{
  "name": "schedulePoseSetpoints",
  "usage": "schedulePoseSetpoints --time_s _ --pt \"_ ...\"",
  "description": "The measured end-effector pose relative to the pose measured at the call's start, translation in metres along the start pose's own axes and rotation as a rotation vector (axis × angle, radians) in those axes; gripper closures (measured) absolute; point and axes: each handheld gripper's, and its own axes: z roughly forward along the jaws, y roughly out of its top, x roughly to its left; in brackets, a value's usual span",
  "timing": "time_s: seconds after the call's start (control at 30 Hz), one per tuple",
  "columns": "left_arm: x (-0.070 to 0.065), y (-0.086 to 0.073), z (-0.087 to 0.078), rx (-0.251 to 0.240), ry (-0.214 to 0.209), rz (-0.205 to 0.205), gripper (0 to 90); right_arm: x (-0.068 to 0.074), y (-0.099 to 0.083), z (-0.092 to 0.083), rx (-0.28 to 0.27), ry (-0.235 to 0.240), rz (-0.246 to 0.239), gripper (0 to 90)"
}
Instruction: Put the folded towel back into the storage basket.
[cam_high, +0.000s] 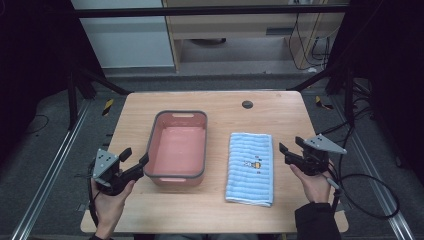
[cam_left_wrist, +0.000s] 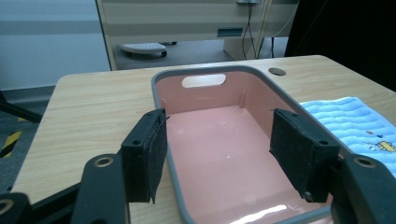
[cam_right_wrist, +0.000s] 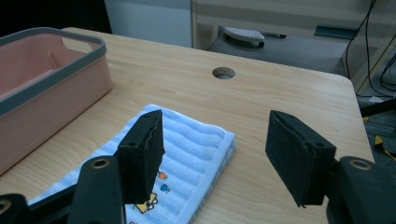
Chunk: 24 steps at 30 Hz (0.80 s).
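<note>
A pink bin (cam_high: 178, 150) with a grey rim sits left of centre on the wooden table (cam_high: 220, 200); it is empty inside (cam_left_wrist: 219, 154). A folded blue striped towel (cam_high: 250, 167) with a small print lies flat to its right (cam_right_wrist: 187, 158). My left gripper (cam_high: 134, 157) is held open at the bin's near left corner, its jaws straddling the left rim (cam_left_wrist: 217, 156). My right gripper (cam_high: 289, 149) is open just right of the towel, above its right edge (cam_right_wrist: 215, 156). Nothing is between either pair of jaws.
A round cable hole (cam_high: 247, 104) is in the table near the far edge. Black frame legs (cam_high: 85, 80) and cables (cam_high: 370, 190) flank the table. A cabinet (cam_high: 240, 25) stands beyond it.
</note>
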Motion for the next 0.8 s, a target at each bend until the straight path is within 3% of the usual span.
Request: schedulePoseSetpoints --time_s 0.13,0.47,0.8 --pt "-0.010 0.003 0.006 0.001 -0.021 0.006 36.9 0.004 0.005 0.003 -0.007 0.012 -0.003 37.6" --pt "-0.050 0.009 0.029 -0.004 -0.073 0.059 37.9 0.010 0.020 0.013 -0.002 0.033 -0.005 45.3" --pt "-0.077 0.011 0.045 -0.012 -0.115 0.049 40.4 0.009 0.031 0.019 -0.011 0.028 -0.014 50.3"
